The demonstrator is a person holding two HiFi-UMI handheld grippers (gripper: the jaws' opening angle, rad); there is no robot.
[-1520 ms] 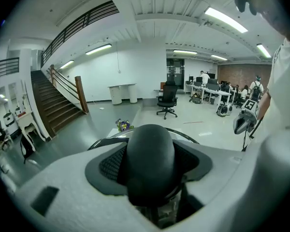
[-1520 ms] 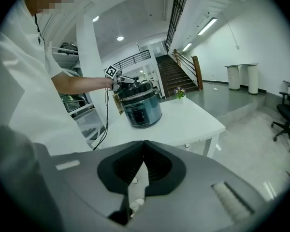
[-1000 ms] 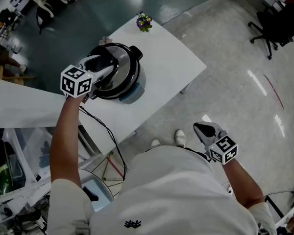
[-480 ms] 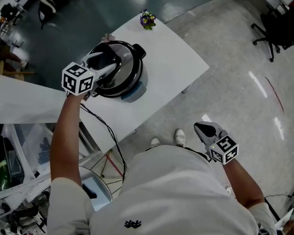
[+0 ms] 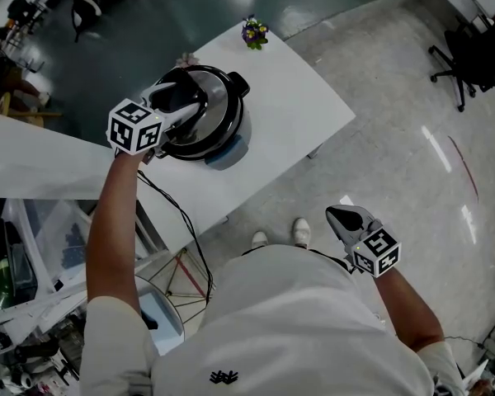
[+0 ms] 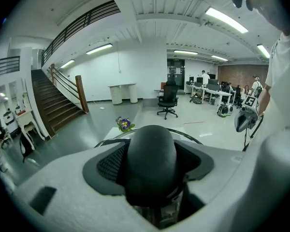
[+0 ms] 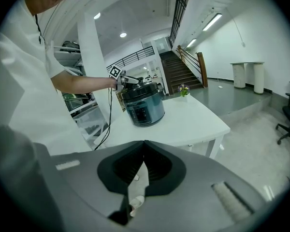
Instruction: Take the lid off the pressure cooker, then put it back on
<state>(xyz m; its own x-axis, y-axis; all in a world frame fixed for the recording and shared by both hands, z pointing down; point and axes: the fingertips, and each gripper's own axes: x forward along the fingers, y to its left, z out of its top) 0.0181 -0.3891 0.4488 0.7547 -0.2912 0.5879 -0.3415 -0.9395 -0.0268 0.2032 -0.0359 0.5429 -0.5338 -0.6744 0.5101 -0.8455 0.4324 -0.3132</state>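
**Left gripper over the lid handle, right gripper idle**

The left gripper [image 5: 180, 101] reaches over the pressure cooker [image 7: 144, 109], tilted downward, with its marker cube at the near end above the person's forearm. Its jaws have just been opening and stand wide apart. The black handle [image 6: 151, 161] of the lid [image 5: 220, 110] sits right between them, filling nearly the whole gap. The ribbed pads flank the handle closely on both sides (no pressing grip shows). The lid lies seated on top of the cooker, directly under this gripper, and its shiny rim shows just beyond the handle.

The cooker stands on a white table [image 5: 290, 114] below the left gripper. A small bunch of purple flowers [image 5: 254, 33] sits on the table's far corner, beyond the gripper's tips and past the cooker. A black cord [image 5: 178, 218] hangs off the table edge on the near side, below the left forearm.

The right gripper [image 7: 145, 144] is well apart from the cooker, held low beside the person's hip above the pale floor [image 5: 412, 97]. Its jaws are together at the tips with nothing between them. From this gripper the cooker and the left gripper lie ahead and a little to the left, across the table.
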